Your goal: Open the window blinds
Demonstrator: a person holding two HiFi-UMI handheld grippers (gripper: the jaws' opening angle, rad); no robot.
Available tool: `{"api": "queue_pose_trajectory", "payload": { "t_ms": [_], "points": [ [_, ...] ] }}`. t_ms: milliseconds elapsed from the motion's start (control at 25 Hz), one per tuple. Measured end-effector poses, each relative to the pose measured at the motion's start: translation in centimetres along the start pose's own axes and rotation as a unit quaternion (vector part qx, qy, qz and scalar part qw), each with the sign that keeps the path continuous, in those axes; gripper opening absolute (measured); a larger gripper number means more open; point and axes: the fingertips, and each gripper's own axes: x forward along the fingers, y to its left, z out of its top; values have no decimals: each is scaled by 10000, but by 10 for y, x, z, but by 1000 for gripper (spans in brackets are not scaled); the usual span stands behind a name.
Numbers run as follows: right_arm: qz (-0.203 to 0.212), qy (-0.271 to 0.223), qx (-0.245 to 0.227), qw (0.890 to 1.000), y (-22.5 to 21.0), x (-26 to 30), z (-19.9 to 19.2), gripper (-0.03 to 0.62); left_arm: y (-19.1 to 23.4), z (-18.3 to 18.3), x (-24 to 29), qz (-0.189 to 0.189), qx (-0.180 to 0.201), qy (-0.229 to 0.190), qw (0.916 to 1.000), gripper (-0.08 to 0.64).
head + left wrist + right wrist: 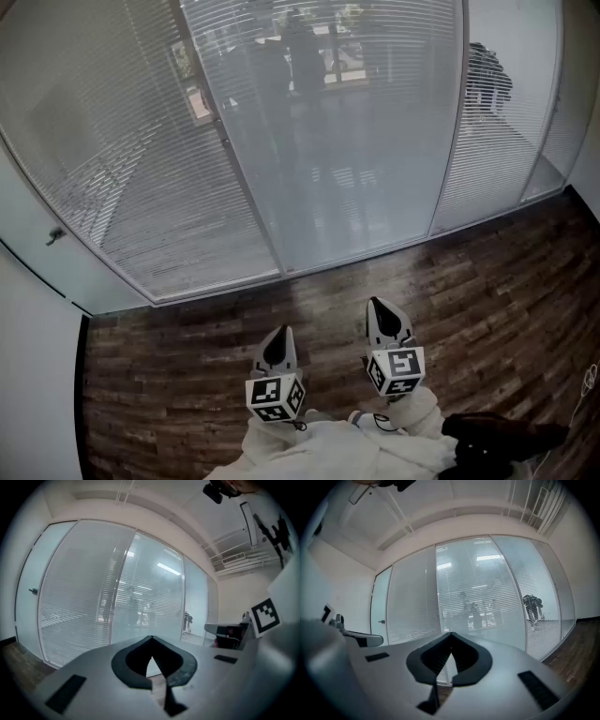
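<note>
Window blinds (169, 159) fill the top half of the head view. They hang down over a wide glass wall (356, 187) split by upright frame posts, slats level and close-set, covering every pane from top to floor. Both gripper views show the same blinds straight ahead, well apart from the jaws. Dim figures (305, 56) show thru the slats at centre and one more at far right; no detail beyond dark shapes.

Wood plank floor (497, 300), dark brown, runs from the base of the glass back to the person. White wall (28, 375) on the left edge, meeting the glass at an angle.

White sleeves (328, 450) at bottom centre, one per gripper. Dark object (497, 441) at bottom right, beside the right sleeve; can't tell what it is.

Left gripper (283, 330) is held above the floor, pointing toward the glass, approx level. Its jaws are closed, tips meeting, nothing betw them. Right gripper (374, 302) sits just beside it, a bit nearer the glass. Its jaws are also closed tip to tip, w/ nothing held. Neither touches the blinds or the glass.

Marker cube (275, 397) on the left gripper, second cube (395, 368) on the right.

Small handle (56, 236) on the far-left pane.
</note>
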Motion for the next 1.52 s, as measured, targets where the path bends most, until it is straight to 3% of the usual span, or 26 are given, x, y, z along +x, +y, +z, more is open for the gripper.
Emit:
{"api": "queue_pose_trajectory", "payload": {
  "t_ms": [120,240,560,760,1160,1520],
  "points": [
    [-202,89,37,9998,-28,-5,-11,11,1,-6,3,206,36,30,9998,0],
    [-436,235,245,9985,-53,-1,-22,11,-2,-8,13,177,67,87,9998,0],
    [-400,366,148,9984,-58,49,-34,11,11,-7,64,-34,-133,108,9998,0],
    [-374,367,80,9986,-58,120,-36,11,47,0,124,-42,-195,103,9997,0],
    [-43,-74,-87,9999,-38,303,4,11,135,56,267,-70,-32,-128,9999,0],
    [-434,212,16,9988,-60,390,-8,11,173,68,365,-339,0,99,9994,1]
  ]
}}
